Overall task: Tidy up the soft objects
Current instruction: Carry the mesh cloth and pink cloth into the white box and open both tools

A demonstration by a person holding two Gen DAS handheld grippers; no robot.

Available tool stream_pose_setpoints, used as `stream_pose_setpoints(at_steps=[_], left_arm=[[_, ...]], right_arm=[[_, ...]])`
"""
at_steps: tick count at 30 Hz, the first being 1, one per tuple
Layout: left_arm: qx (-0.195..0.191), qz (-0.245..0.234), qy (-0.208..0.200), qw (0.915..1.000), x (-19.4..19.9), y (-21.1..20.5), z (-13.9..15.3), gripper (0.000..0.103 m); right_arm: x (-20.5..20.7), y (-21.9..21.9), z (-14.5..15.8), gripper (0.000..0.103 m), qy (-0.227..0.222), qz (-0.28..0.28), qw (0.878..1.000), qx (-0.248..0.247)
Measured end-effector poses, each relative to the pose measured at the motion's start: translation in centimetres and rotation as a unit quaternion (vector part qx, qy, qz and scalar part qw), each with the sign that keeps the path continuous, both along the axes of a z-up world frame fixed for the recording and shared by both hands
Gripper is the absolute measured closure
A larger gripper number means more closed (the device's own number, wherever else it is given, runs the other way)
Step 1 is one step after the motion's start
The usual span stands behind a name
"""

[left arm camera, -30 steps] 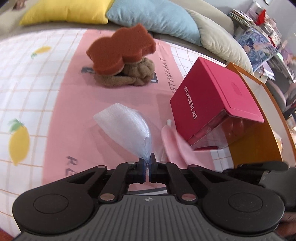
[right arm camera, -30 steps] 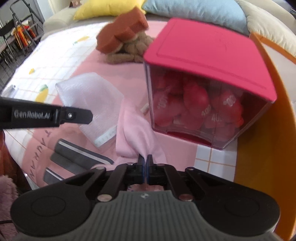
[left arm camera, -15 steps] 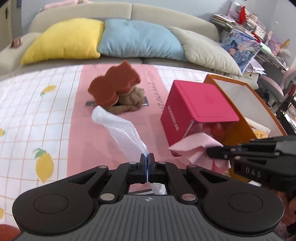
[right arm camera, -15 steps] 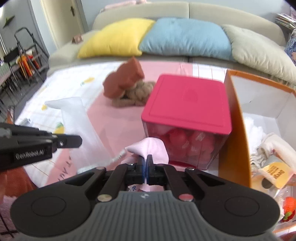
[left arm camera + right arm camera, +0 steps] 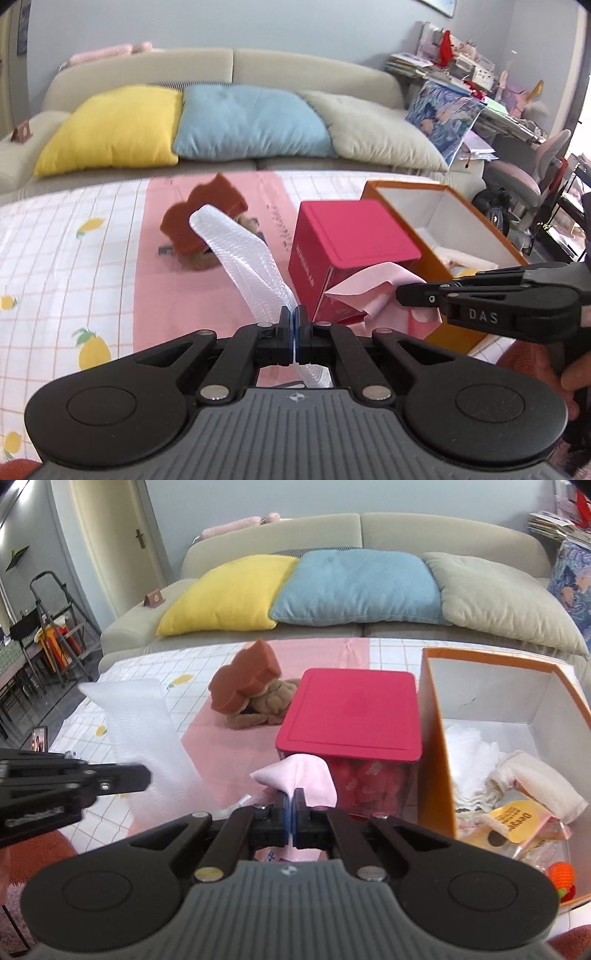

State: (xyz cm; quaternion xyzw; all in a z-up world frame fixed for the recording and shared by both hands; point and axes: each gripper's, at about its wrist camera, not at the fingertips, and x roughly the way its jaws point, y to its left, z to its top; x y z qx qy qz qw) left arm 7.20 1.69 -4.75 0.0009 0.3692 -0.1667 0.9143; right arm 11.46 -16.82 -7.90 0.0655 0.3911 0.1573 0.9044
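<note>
**Both hand-held grippers up off the table with a cloth each**

So here's where we're at. Our left hand-held gripper (image 5: 294, 318) has its jaws pressed together on a white mesh cloth (image 5: 243, 258), pinched right at one end. The rest of it sticks up and away from the jaws in a long strip, and a short tail pokes out behind them. From the right wrist view the same cloth (image 5: 147, 738) shows as a wide pale sheet over on the left.

Our right hand-held gripper (image 5: 293, 803) is clamped on a pink cloth (image 5: 299, 775), which bunches up in a soft fold just above the jaws. In the left view we see that pink cloth (image 5: 365, 291) hanging in front of the red-lidded box (image 5: 351, 236), clear of the table (image 5: 74, 266).

The red-lidded box has a see-through body with red round things inside; we can't make out what they are. Just to its right stands an open orange box (image 5: 432, 746) with white walls inside, already holding some white and cream fabric (image 5: 472, 749) plus a yellow-tagged item.

Farther back on the table's pink runner, a brown sponge-like piece (image 5: 245, 683) leans on top of a brown plush toy (image 5: 273, 705). Behind the table there's a sofa (image 5: 406, 528) with yellow, blue and beige cushions in a row.
</note>
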Motion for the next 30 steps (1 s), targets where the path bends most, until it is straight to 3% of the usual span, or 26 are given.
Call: stream_pose_setpoints(at_steps=[8, 19, 23, 30], left_arm=[[-0.008, -0.023, -0.035, 0.9991, -0.5, -1.4, 3.1, 0.103], [-0.055, -0.133, -0.051, 0.9883, 3.8, -9.0, 6.9, 0.103], [-0.053, -0.175, -0.057, 0.9814, 5.8, -12.8, 7.3, 0.103], [-0.059, -0.206, -0.018, 0.9766, 10.2, -18.1, 5.6, 0.103]], right_arm=[[-0.9, -2.5, 2.2, 0.103, -0.032, -0.029, 0.999, 0.020], [1.3, -10.0, 5.3, 0.103, -0.075, -0.117, 0.990, 0.022], [3.0, -12.8, 5.8, 0.103, -0.084, -0.143, 0.986, 0.000], [6.8, -16.7, 4.5, 0.103, -0.069, -0.169, 0.983, -0.031]])
